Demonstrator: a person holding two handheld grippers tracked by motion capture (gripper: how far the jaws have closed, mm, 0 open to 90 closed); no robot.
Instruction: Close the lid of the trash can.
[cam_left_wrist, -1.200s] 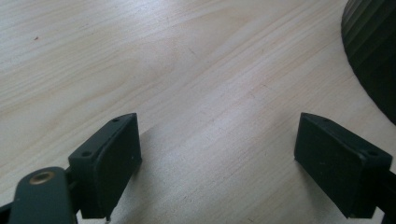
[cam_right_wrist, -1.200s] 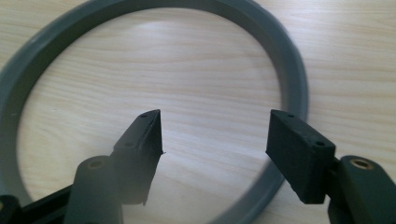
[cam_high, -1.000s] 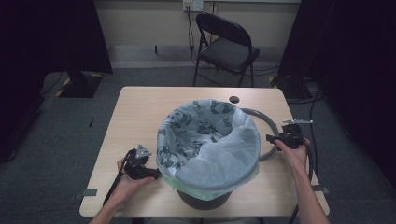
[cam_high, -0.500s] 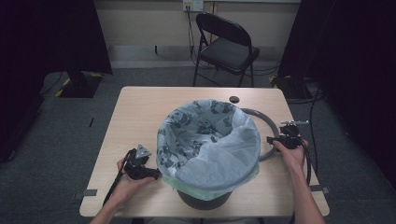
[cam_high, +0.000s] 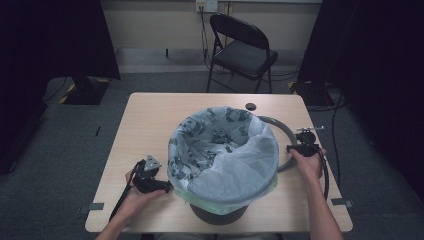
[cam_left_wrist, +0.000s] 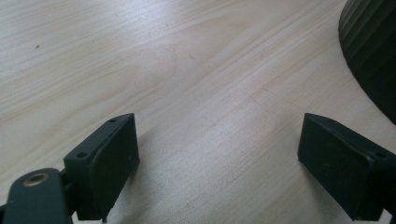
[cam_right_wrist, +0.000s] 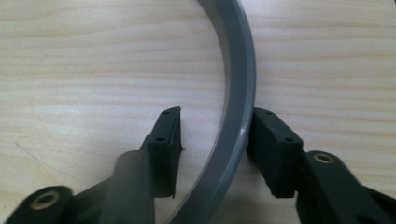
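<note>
Two grippers work beside a dark waste bin (cam_high: 218, 212) lined with a pale bag (cam_high: 225, 150) on the tabletop (cam_high: 150, 115). Its grey ring (cam_right_wrist: 236, 116) lies flat just right of the bin, and the right gripper (cam_right_wrist: 217, 137) has just been closing astride the band, one pad touching its outer edge, the other still apart. Left gripper (cam_left_wrist: 219, 163) rests wide, nothing between, near the bin's base.

From above, most of my grey ring (cam_high: 286, 135) hides behind the lined bin (cam_high: 222, 160), and my right gripper view cuts its arc off at both edges.
</note>
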